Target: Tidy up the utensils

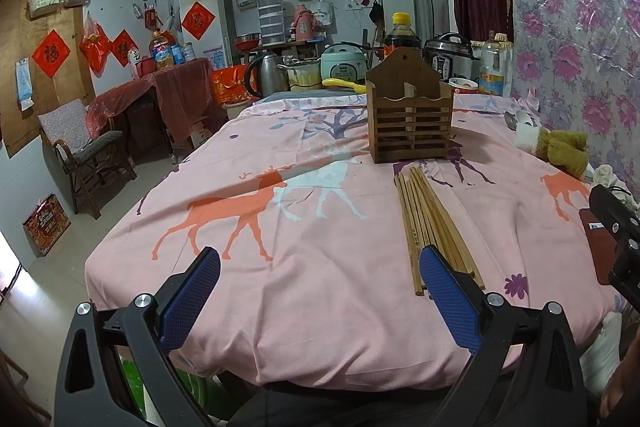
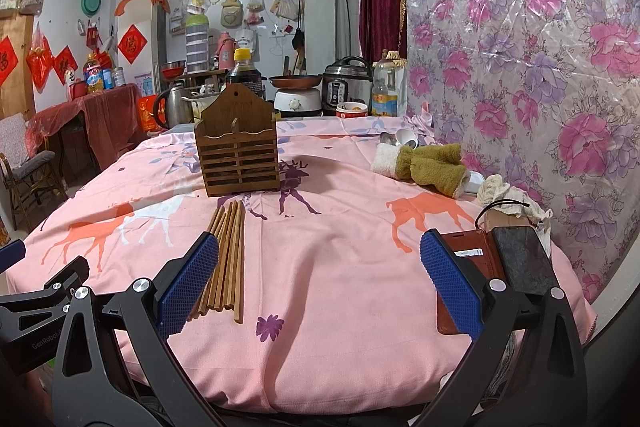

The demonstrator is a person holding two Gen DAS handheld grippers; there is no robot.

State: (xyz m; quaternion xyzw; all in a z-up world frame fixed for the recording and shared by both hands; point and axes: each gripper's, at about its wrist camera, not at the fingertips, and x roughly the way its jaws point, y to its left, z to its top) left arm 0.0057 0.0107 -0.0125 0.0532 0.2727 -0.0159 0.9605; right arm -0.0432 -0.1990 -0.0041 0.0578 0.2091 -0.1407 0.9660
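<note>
A bundle of wooden chopsticks (image 1: 430, 223) (image 2: 228, 259) lies flat on the pink deer-print tablecloth (image 1: 312, 259) (image 2: 340, 267). Behind it stands an empty slatted wooden utensil holder (image 1: 409, 115) (image 2: 239, 155) with two compartments. My left gripper (image 1: 318, 291) is open near the table's front edge, its right finger just beside the near ends of the chopsticks. My right gripper (image 2: 320, 279) is open too, with its left finger next to the chopsticks and nothing between the pads. Two spoons (image 2: 394, 139) lie far right, by a cloth.
A brown phone wallet with a phone (image 2: 508, 267) lies at the right front. An olive and white cloth (image 2: 428, 165) (image 1: 556, 147) sits by the flowered wall. Bottles, cookers, a kettle and a bowl crowd the table's far edge. A chair (image 1: 80, 147) stands left on the floor.
</note>
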